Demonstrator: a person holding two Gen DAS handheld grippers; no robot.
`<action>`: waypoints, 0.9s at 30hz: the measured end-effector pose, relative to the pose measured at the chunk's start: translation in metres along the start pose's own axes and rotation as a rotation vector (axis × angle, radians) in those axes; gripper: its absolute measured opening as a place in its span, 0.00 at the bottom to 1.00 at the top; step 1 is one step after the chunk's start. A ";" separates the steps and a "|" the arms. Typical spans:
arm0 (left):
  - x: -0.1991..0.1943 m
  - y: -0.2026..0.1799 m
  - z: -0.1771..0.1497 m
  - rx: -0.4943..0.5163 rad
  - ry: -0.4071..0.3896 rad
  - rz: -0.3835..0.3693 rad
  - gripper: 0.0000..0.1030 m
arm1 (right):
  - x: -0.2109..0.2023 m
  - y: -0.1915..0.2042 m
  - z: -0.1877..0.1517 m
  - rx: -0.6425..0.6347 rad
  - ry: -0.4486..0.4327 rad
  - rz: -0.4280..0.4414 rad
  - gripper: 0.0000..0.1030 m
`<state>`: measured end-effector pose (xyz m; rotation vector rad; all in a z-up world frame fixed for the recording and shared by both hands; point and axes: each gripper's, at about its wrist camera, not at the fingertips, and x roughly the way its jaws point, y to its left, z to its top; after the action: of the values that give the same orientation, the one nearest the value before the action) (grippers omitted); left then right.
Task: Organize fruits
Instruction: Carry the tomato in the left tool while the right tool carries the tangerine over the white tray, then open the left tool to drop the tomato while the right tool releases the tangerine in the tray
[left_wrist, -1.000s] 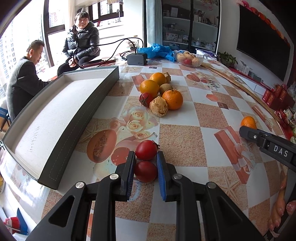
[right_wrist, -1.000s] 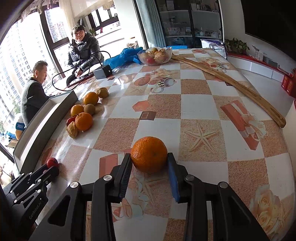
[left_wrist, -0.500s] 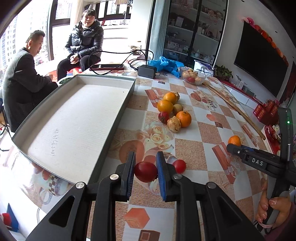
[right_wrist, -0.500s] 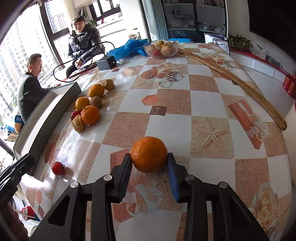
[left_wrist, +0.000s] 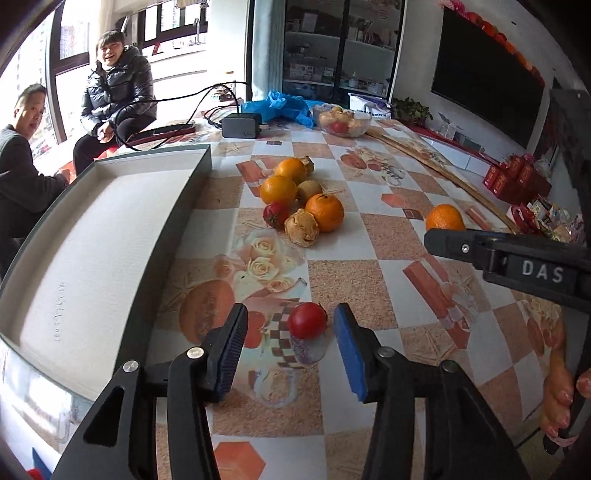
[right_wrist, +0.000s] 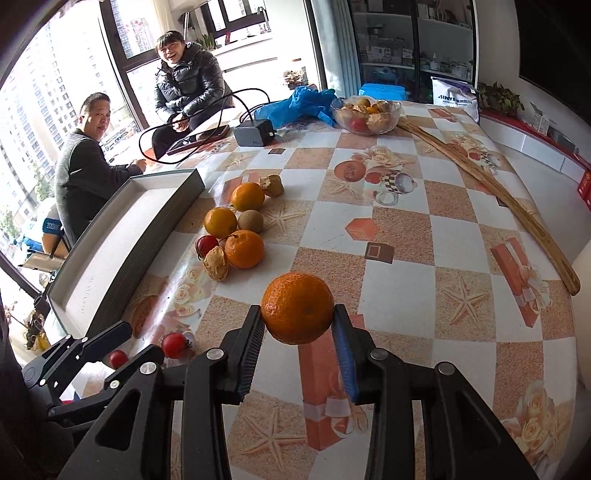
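My left gripper (left_wrist: 290, 317) hovers over the table with its jaws opening, and nothing is pressed between the pads. A red tomato (left_wrist: 306, 320) lies on the tablecloth just ahead of them. In the right wrist view a second, smaller red fruit (right_wrist: 119, 359) shows loose between the left fingers (right_wrist: 92, 341), beside the tomato (right_wrist: 174, 345). My right gripper (right_wrist: 297, 314) is shut on an orange (right_wrist: 297, 308), lifted off the table; the same orange (left_wrist: 444, 218) peeks over its finger. A grey tray (left_wrist: 184, 206) with a white inside stands at the left.
A cluster of oranges, a kiwi, a red fruit and brown dried fruits (left_wrist: 303, 206) lies beside the tray. At the back are a glass fruit bowl (left_wrist: 341, 123), a blue bag (left_wrist: 280, 105) and a power adapter (left_wrist: 242, 125). A long wooden stick (right_wrist: 491, 192) runs along the right edge. Two people (left_wrist: 118, 88) sit at the left.
The left gripper lifted a tomato off the table, then its jaws spread and let the tomato go. The right gripper kept the orange and rose a little, drifting towards the left gripper.
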<state>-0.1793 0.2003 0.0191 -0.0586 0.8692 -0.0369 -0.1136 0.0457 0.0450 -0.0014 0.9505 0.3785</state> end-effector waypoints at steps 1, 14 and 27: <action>0.010 -0.004 0.001 0.012 0.030 0.023 0.51 | -0.002 -0.003 0.000 0.004 0.000 -0.005 0.38; -0.029 0.037 0.015 -0.077 -0.017 0.014 0.23 | 0.006 0.036 0.029 -0.082 0.044 0.063 0.38; -0.043 0.167 0.047 -0.260 0.050 0.279 0.23 | 0.045 0.164 0.083 -0.250 0.114 0.266 0.38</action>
<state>-0.1693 0.3714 0.0708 -0.1791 0.9214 0.3376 -0.0760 0.2275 0.0849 -0.1265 1.0135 0.7485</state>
